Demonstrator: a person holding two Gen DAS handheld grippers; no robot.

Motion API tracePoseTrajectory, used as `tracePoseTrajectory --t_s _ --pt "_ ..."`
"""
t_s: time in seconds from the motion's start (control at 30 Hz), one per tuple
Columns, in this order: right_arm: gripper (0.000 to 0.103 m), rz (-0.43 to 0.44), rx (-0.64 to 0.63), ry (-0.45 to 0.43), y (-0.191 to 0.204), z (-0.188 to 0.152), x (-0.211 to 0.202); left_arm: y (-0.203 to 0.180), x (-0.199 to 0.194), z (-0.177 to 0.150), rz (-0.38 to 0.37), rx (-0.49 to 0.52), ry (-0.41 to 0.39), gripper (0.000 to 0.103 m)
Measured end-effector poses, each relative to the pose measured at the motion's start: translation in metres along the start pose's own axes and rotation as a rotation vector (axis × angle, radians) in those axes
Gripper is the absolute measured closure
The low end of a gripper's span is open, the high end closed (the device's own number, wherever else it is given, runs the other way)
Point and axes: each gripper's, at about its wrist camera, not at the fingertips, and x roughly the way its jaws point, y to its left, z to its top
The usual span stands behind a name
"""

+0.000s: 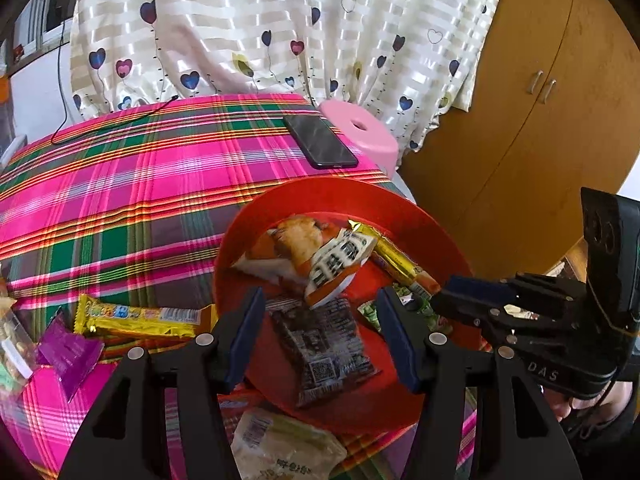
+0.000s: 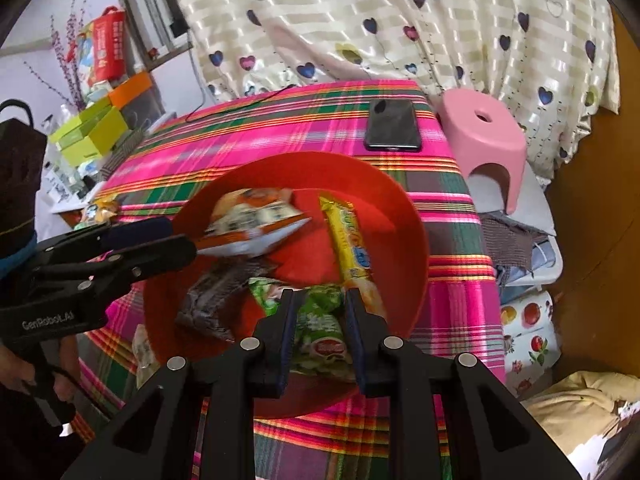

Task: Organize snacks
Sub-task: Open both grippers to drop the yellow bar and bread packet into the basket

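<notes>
A red plastic bowl (image 1: 436,240) sits at the near edge of a table draped in a pink, green and yellow plaid cloth (image 1: 132,208), and most of the snacks lie inside it. In the bowl's middle rests an orange-and-white snack packet (image 1: 320,260), with a dark printed packet (image 1: 326,344) just nearer the camera and a long yellow wafer bar (image 1: 390,258) along the bowl's right side.

The left gripper (image 1: 320,336) hangs over the bowl's near rim with its blue-padded jaws standing apart, nothing between them but the dark packet lying below. The right gripper (image 2: 320,332) reaches in from the bowl's right side, its jaws drawn close together and clamped on a green-and-white snack bag (image 2: 324,336), which rests low in the bowl.

Outside the bowl, to its left on the cloth, lie a second yellow bar (image 1: 140,318) and a purple packet (image 1: 68,354); a pale bag (image 1: 280,444) lies just in front of the bowl's near rim. Beyond the bowl, a black phone (image 1: 320,142) lies on the cloth's far corner, a pink stool (image 1: 362,128) just behind it, before a heart-patterned curtain (image 1: 280,28).
</notes>
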Motion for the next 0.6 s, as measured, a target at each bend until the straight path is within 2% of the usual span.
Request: tracePoseTrajectory --t_s 0.37,0.6 --pt "0.080 0.049 -0.031 0.035 0.024 -0.012 0.006 0.012 -0.027 -0.013 0.015 -0.032 -0.028 0.044" --pt "0.080 0.043 -0.064 0.069 0.037 -0.021 0.012 0.029 -0.049 -0.032 0.045 -0.073 -0.040 0.044"
